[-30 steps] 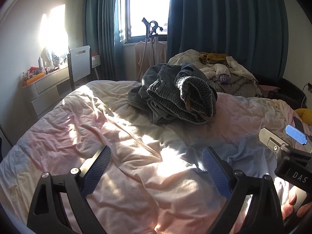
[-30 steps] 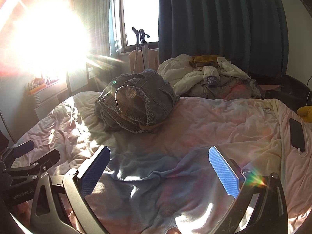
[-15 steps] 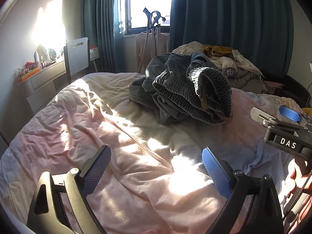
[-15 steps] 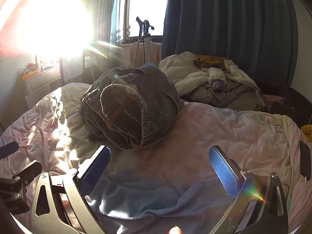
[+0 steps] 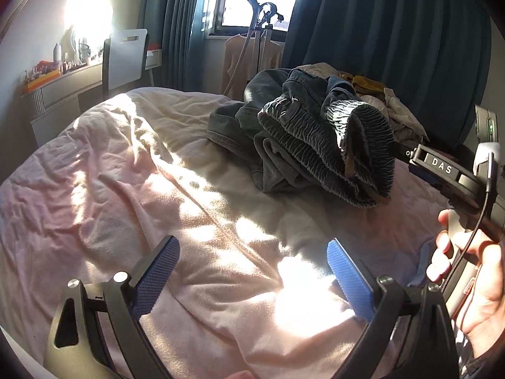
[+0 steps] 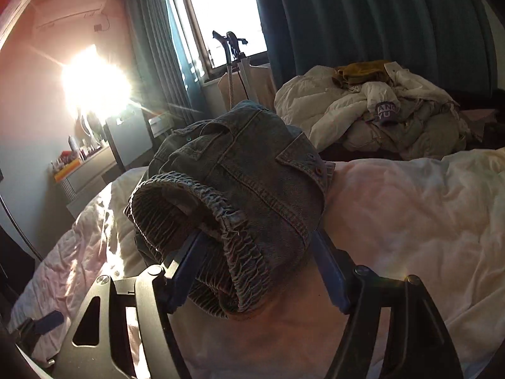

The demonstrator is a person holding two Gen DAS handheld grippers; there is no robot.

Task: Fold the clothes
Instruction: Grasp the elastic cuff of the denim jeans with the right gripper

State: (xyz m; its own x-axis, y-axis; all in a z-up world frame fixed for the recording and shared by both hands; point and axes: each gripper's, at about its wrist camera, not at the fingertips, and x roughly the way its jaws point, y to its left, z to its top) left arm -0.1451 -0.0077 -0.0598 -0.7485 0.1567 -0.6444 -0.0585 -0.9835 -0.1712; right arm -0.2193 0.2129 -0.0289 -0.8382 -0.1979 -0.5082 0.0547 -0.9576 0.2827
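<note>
**Right claw closing around the denim bundle**

The right claw (image 6: 252,271) has just been closing, its blue fingers (image 6: 186,271) flanking the crumpled denim garment (image 6: 252,170) on the bed (image 6: 410,221); firm contact cannot be told. The left claw (image 5: 252,271) stands apart, empty, the garment well ahead of it.

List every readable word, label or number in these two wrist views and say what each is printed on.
"DAS": white letters on the black body of the right gripper, seen in the left wrist view.
"ANN" over "YU": partly readable, cut off by folds, on a purple patch of the pale garment in the far clothes pile.
Bottles and boxes on the desk: any labels too small to read.
</note>
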